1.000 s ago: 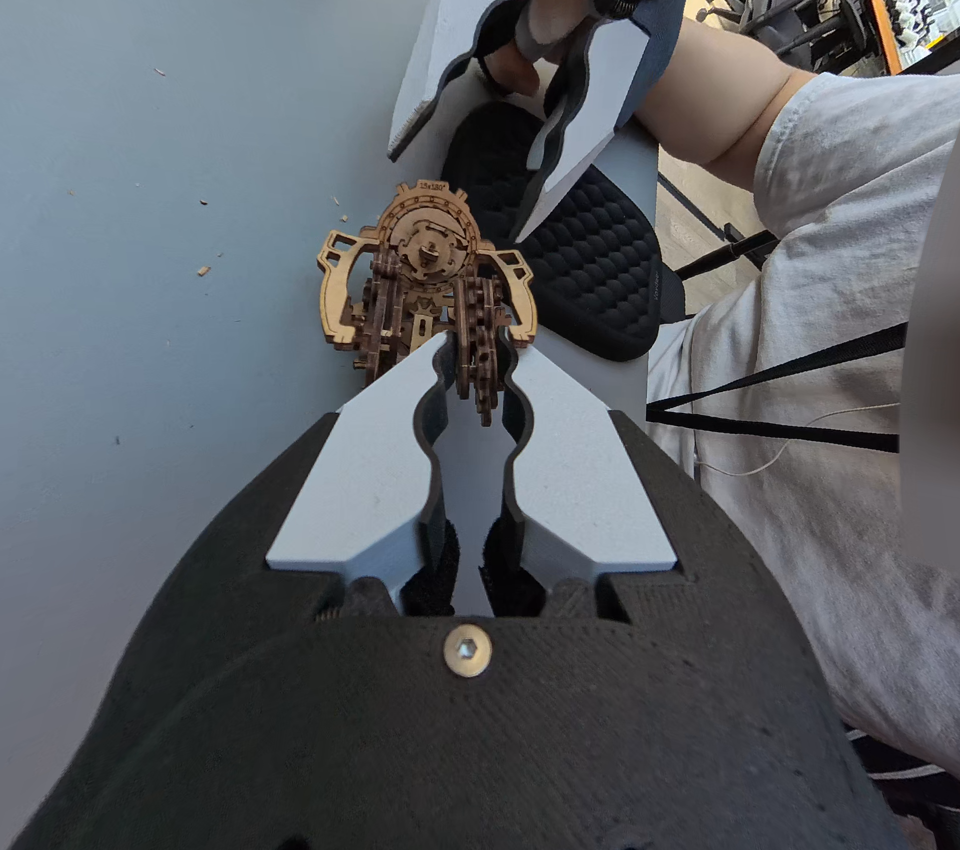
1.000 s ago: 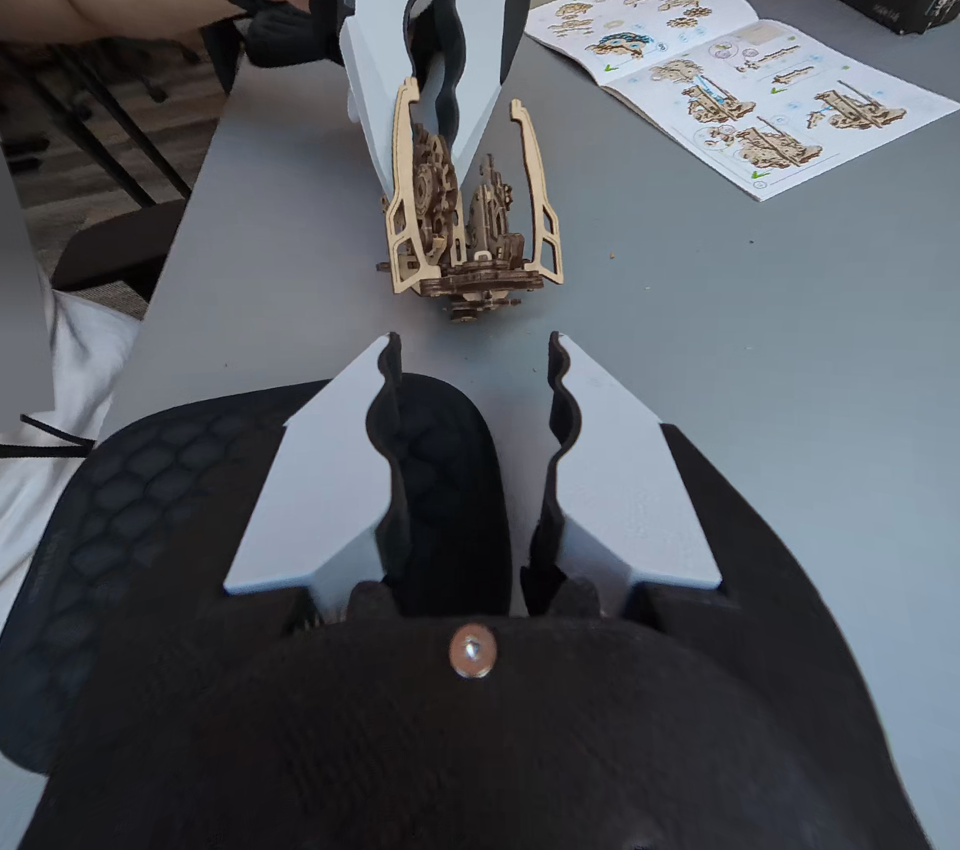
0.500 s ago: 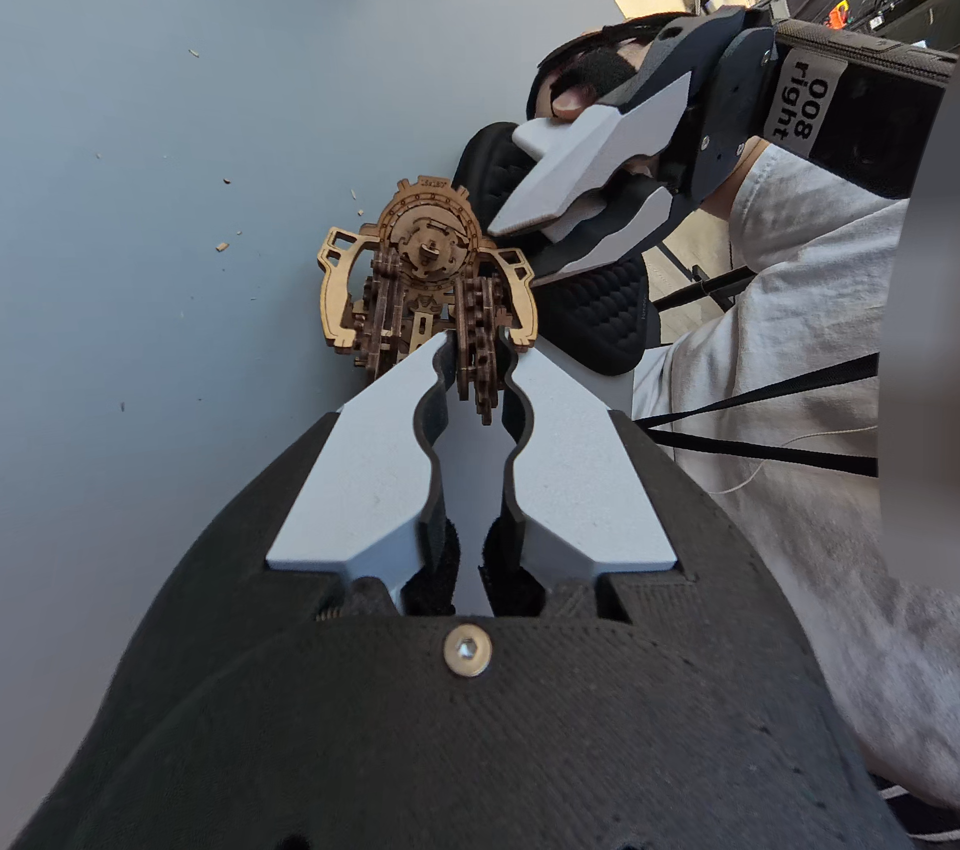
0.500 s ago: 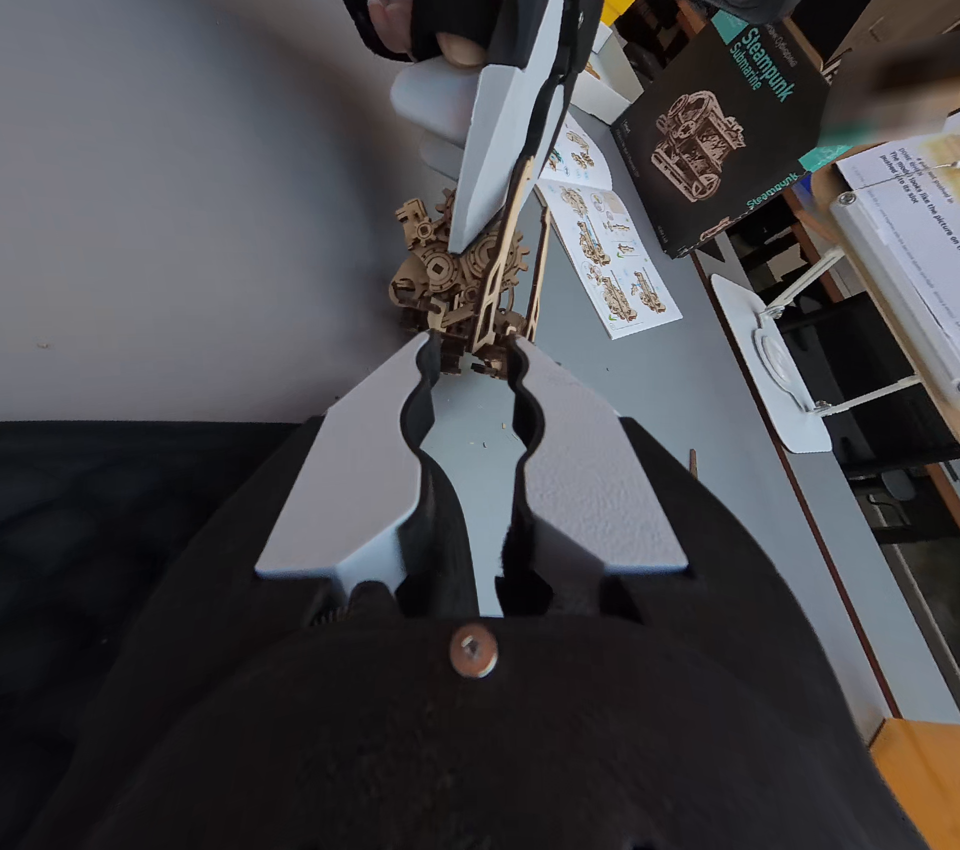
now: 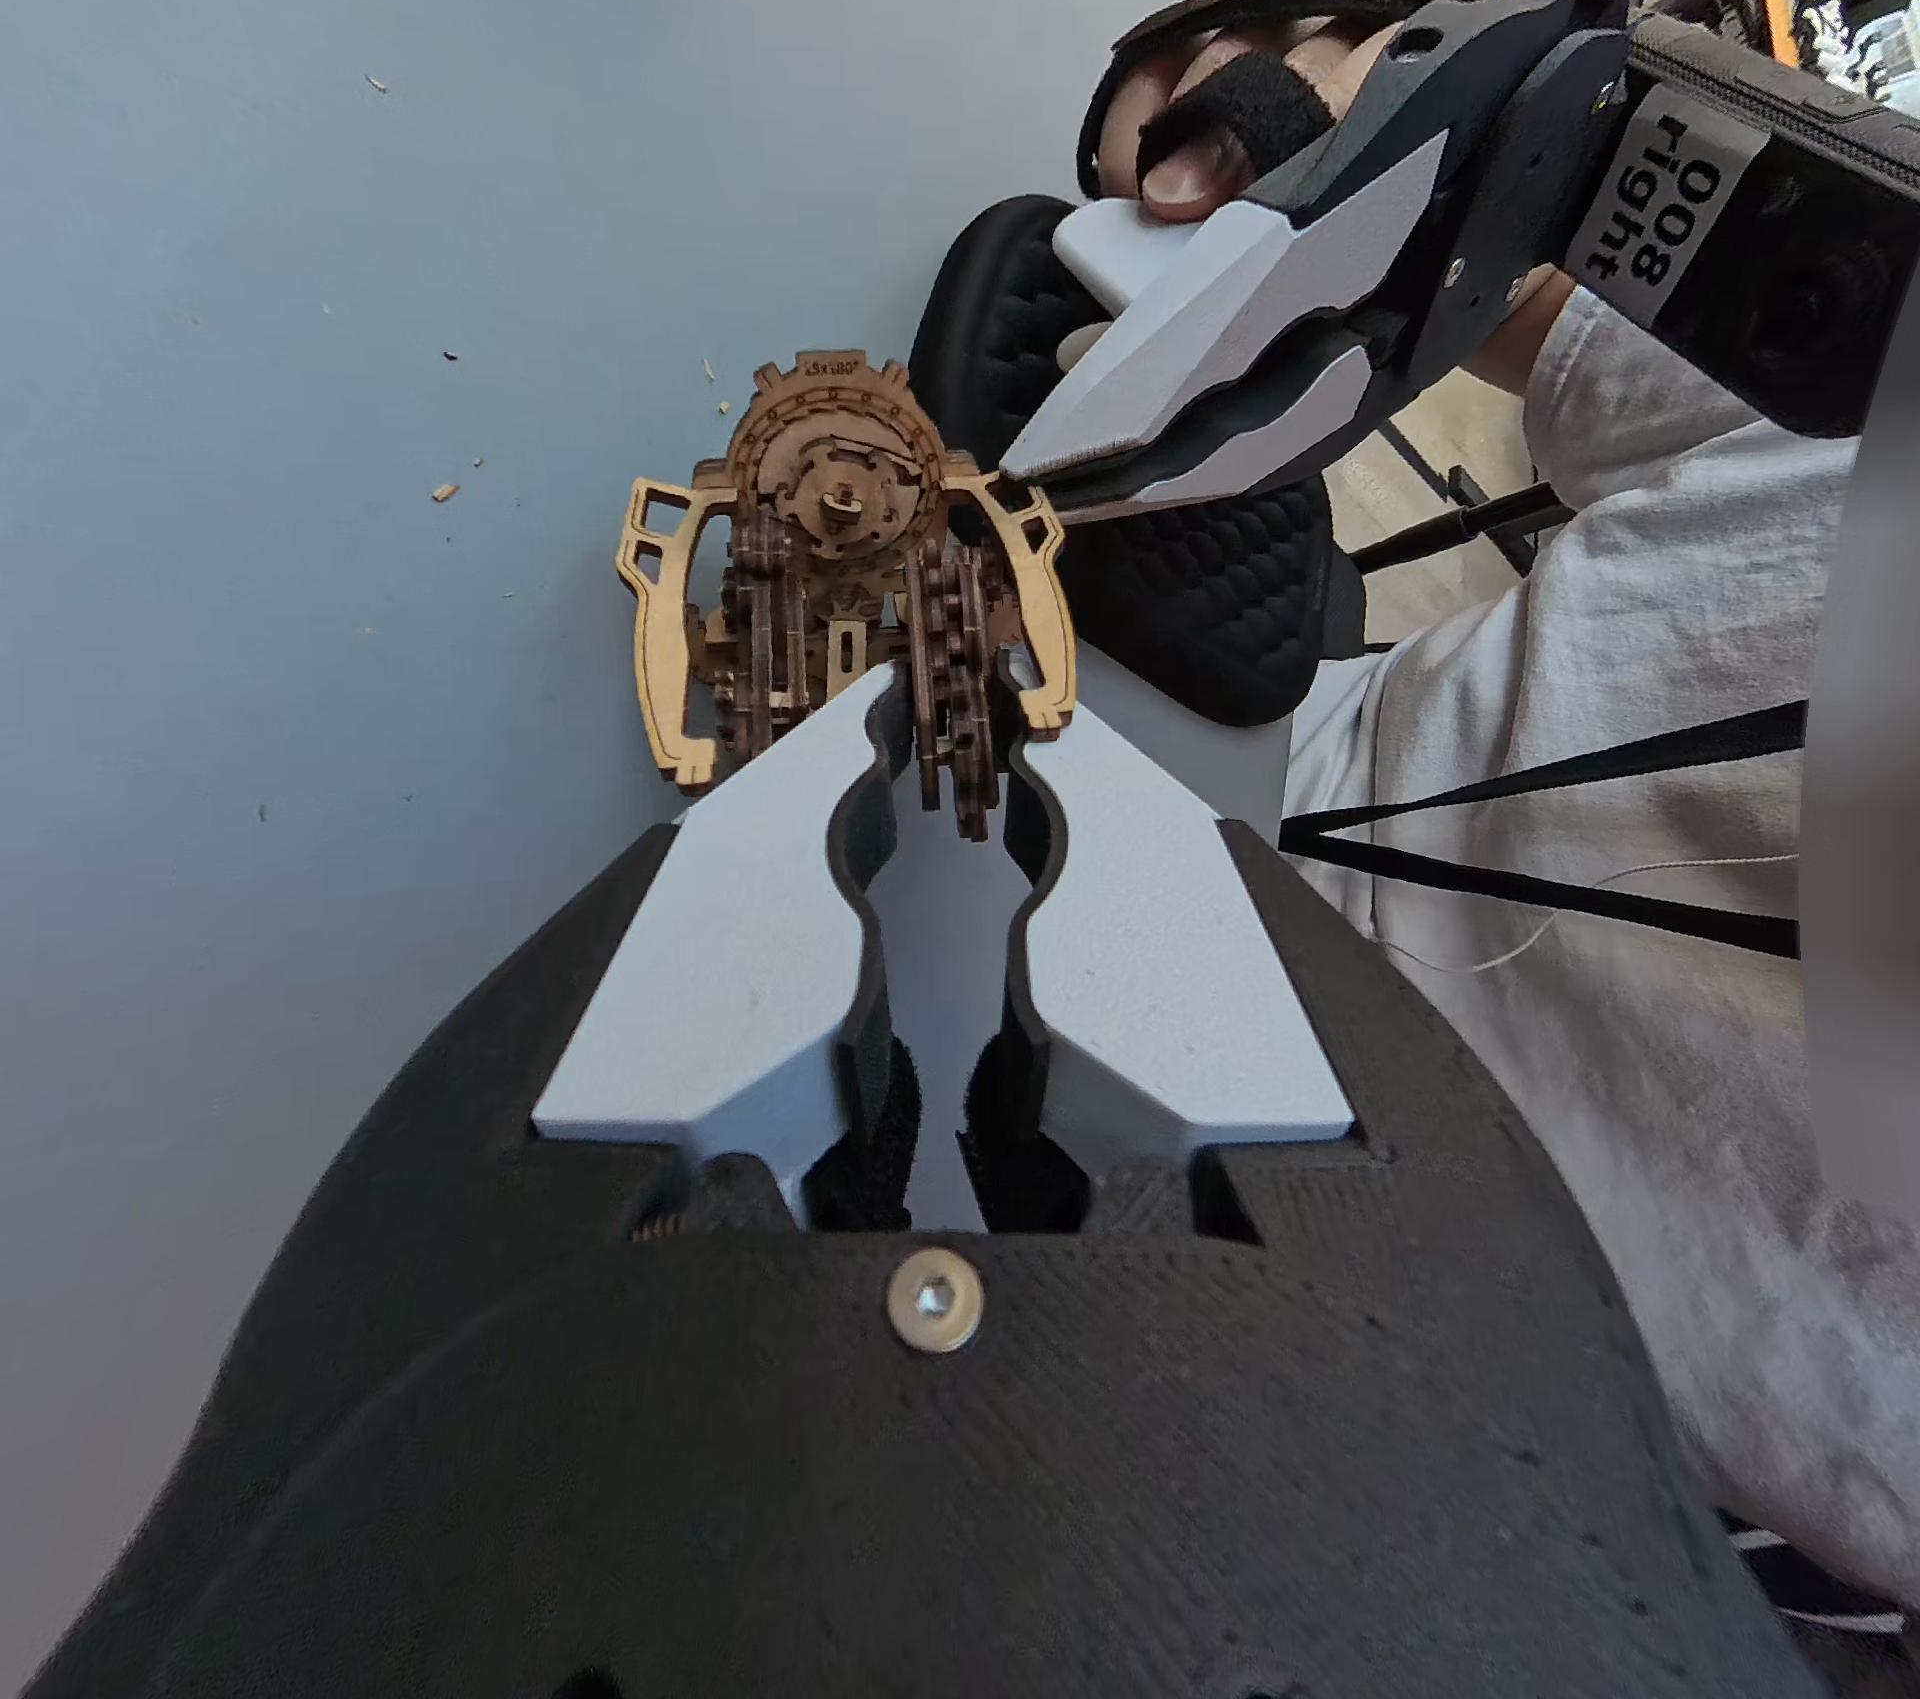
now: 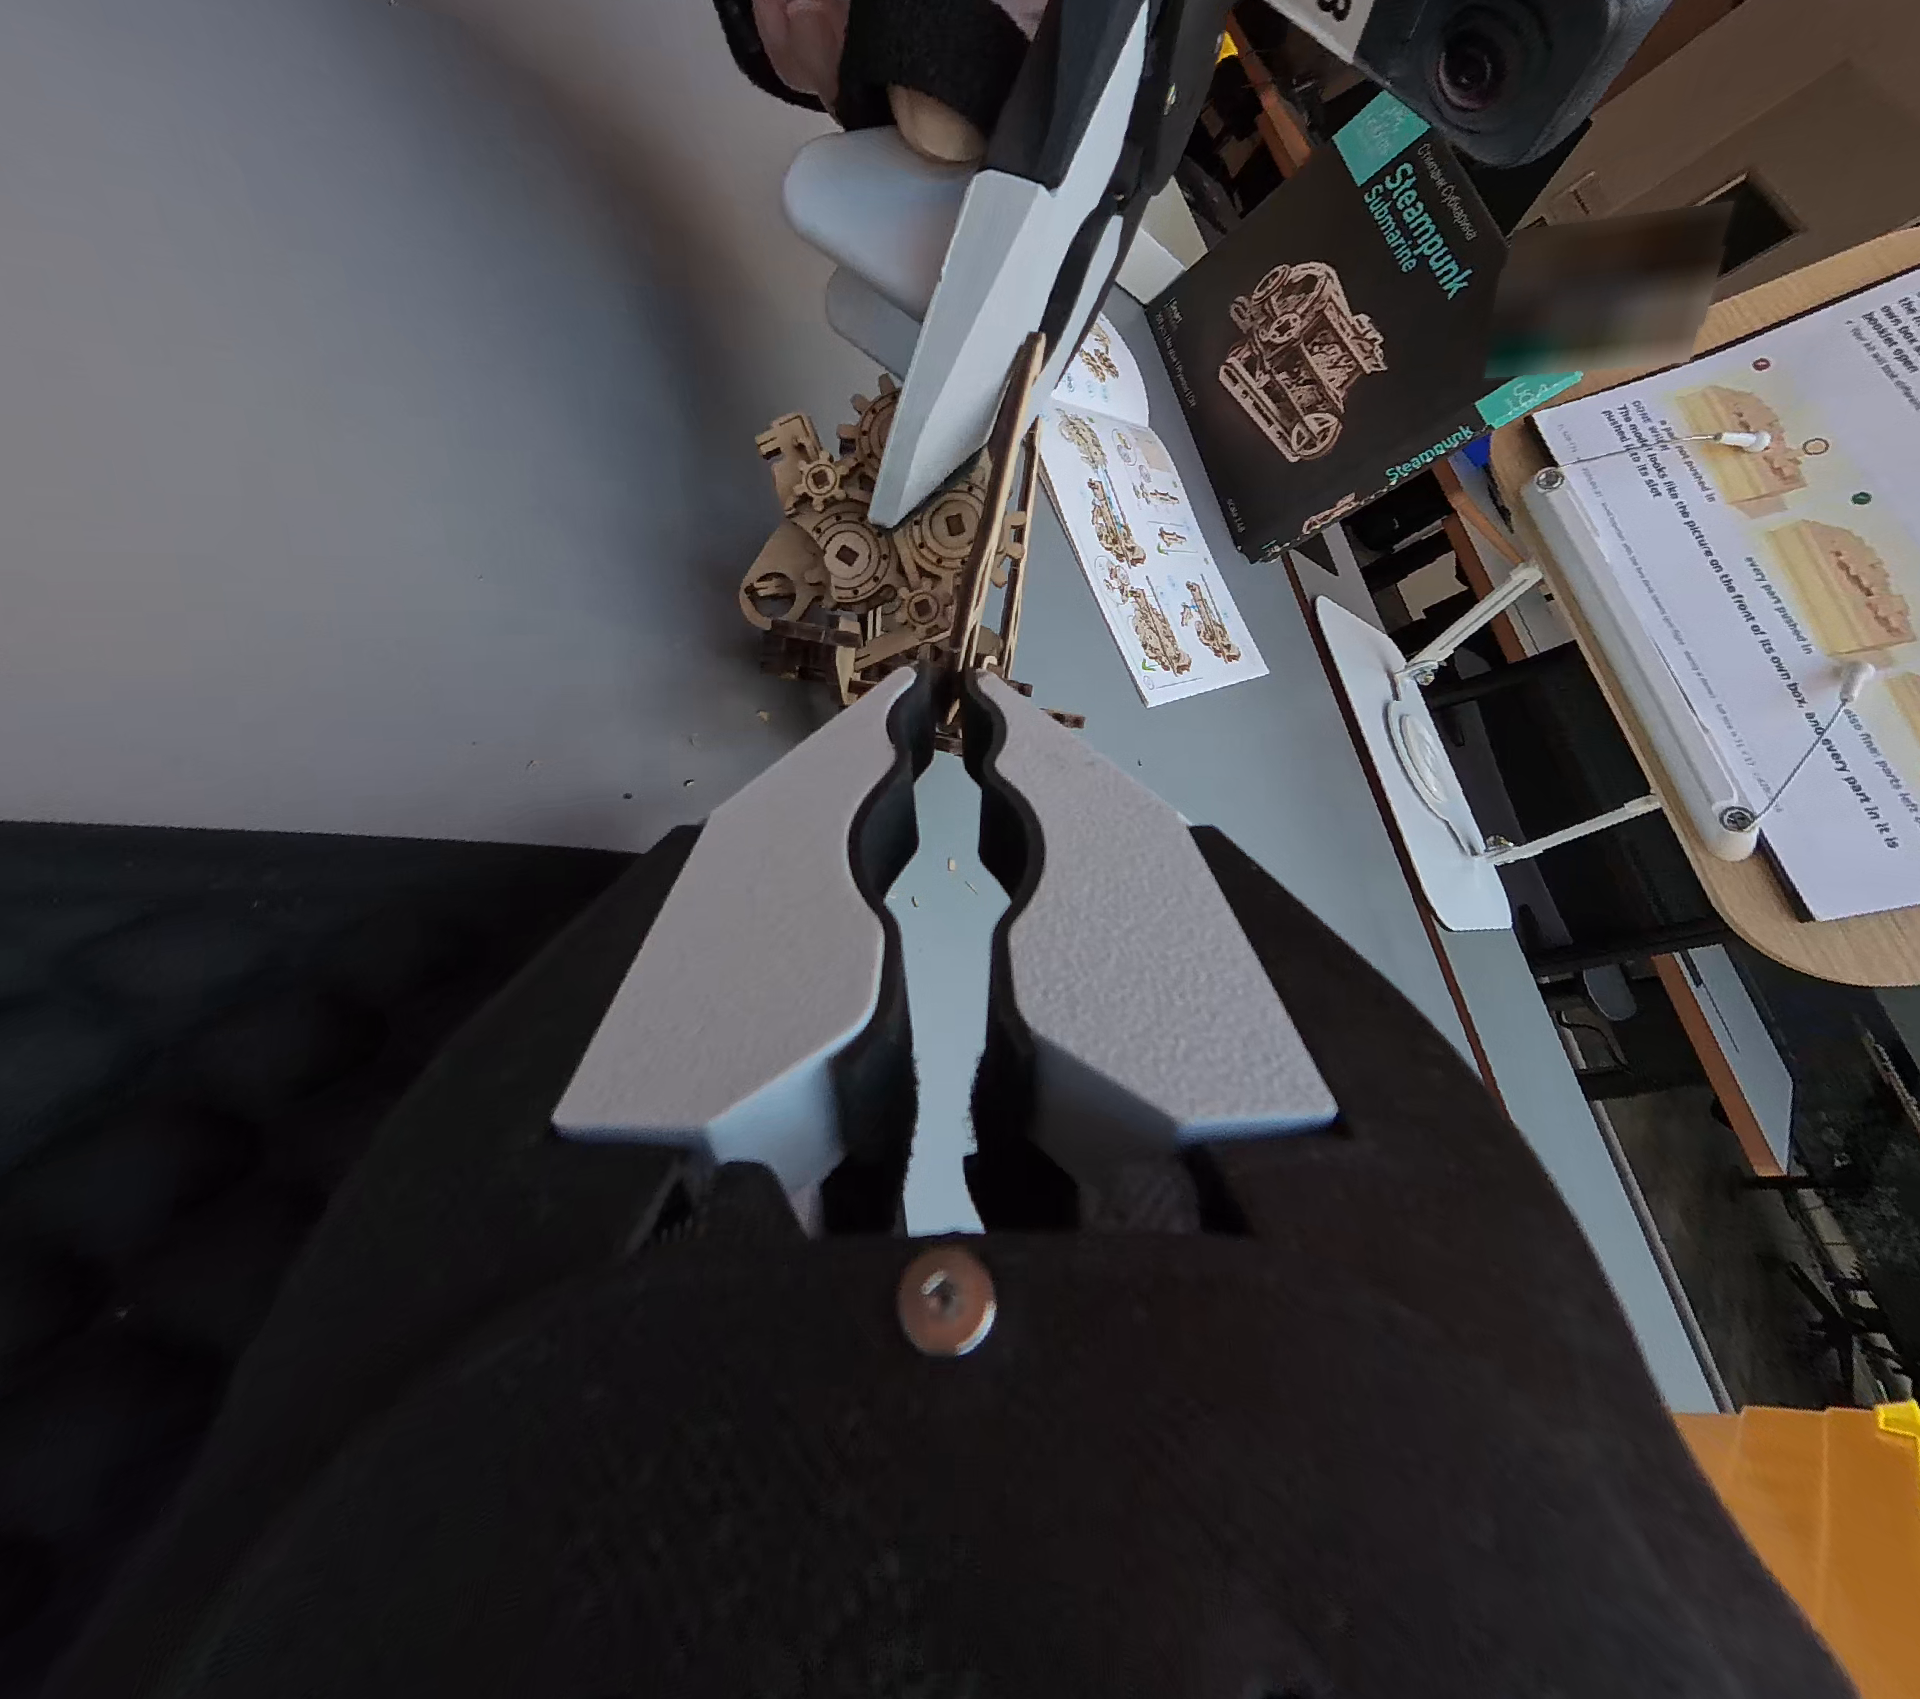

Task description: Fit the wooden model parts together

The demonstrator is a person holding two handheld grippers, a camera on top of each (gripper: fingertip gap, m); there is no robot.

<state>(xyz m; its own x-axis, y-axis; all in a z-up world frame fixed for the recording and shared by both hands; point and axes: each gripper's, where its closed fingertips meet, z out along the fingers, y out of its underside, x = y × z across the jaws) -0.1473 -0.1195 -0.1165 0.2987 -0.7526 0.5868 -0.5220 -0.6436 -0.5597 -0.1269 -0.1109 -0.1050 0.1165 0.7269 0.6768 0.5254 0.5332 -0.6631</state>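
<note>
Wooden gear model [image 5: 847,579] is sitting above the grey worktop [image 5: 312,195], its gear stack pinched by the left gripper [image 5: 951,719]. The right gripper [image 6: 940,693] is clamping the pale side frame [image 6: 997,527], whose long axis is running straight ahead of its fingers.

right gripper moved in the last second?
Yes. In the left wrist view the right gripper has swung from above the black mesh pad down to the wooden model's light side frame, and closed on it.
</note>
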